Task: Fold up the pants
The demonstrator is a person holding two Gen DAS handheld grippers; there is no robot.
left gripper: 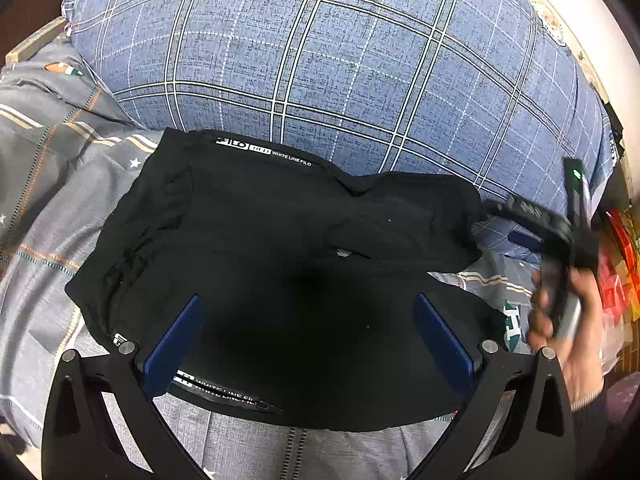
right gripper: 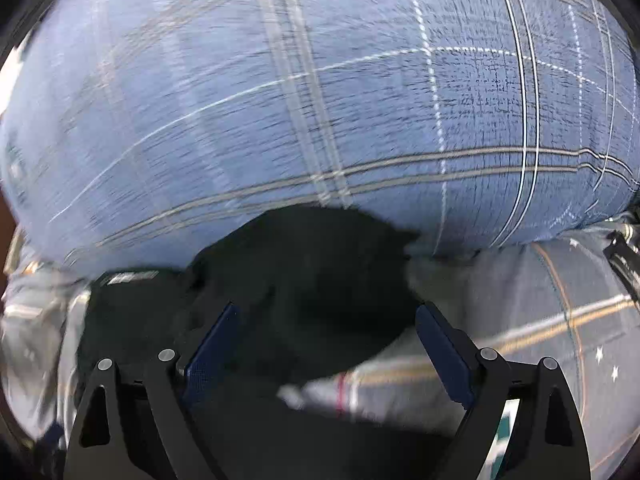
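The black pants [left gripper: 256,248] lie folded into a compact bundle on the bed, white lettering along the far edge and near edge. My left gripper [left gripper: 308,340] is open, its blue pads over the near part of the bundle, holding nothing. The right gripper shows in the left wrist view [left gripper: 520,224] at the bundle's right end, held by a hand [left gripper: 568,328], blurred. In the right wrist view my right gripper [right gripper: 324,348] is open above the pants' end [right gripper: 312,272], with nothing gripped; the view is motion-blurred.
A big blue plaid pillow [left gripper: 328,60] lies just behind the pants and fills the right wrist view [right gripper: 320,100]. The grey patterned bedsheet [left gripper: 48,184] is under everything. Red and yellow clutter [left gripper: 618,268] sits off the bed's right edge.
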